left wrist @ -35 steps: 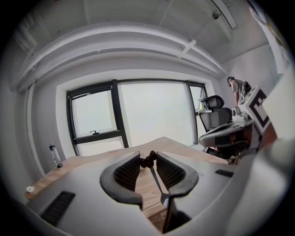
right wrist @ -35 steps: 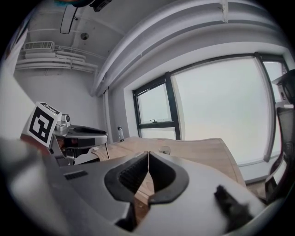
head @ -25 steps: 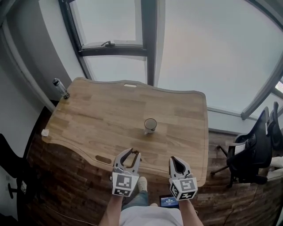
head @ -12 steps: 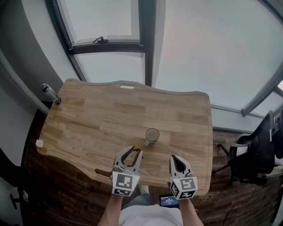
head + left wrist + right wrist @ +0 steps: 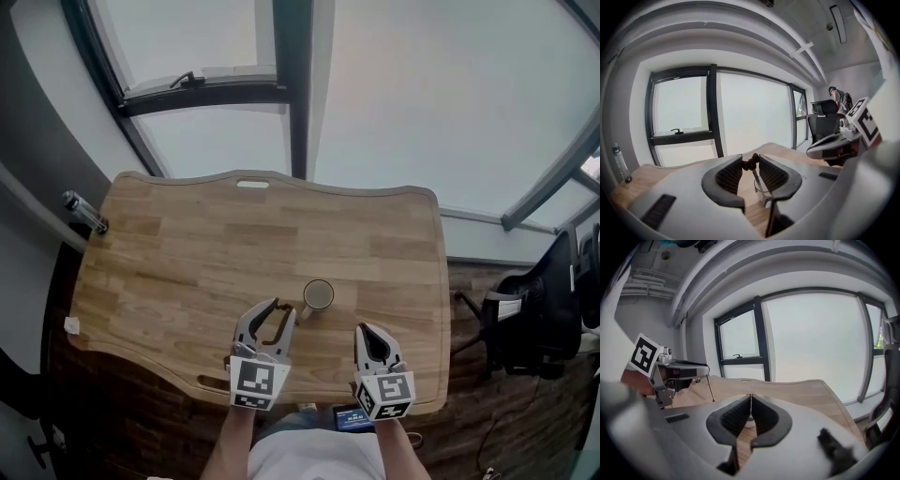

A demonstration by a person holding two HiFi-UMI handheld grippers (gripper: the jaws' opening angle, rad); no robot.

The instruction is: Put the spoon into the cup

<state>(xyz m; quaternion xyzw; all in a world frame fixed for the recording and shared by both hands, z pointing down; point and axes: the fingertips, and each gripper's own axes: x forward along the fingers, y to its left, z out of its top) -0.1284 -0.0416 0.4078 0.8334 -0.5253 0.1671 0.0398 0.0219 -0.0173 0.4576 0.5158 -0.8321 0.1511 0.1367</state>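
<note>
A pale cup (image 5: 318, 295) stands on the wooden table (image 5: 187, 253), near its front middle. My left gripper (image 5: 281, 307) hovers just left of and in front of the cup, shut on the dark end of the spoon (image 5: 751, 163). In the left gripper view the thin shaft hangs down between the jaws toward the cup (image 5: 762, 185). The right gripper view shows the spoon (image 5: 710, 388) as a thin rod dangling from the left gripper (image 5: 704, 372). My right gripper (image 5: 367, 329) is right of and in front of the cup, shut and empty, with the cup (image 5: 748, 421) seen beyond its jaws.
A clear bottle (image 5: 84, 213) stands at the table's far left corner, and a small white object (image 5: 72, 325) lies at the left edge. A dark office chair (image 5: 534, 319) is at the right. Windows run behind the table. A small screen (image 5: 354, 419) shows near the person's waist.
Both grippers have moved forward over the table, and the left one with the spoon is now close beside the cup. The head view has shifted.
</note>
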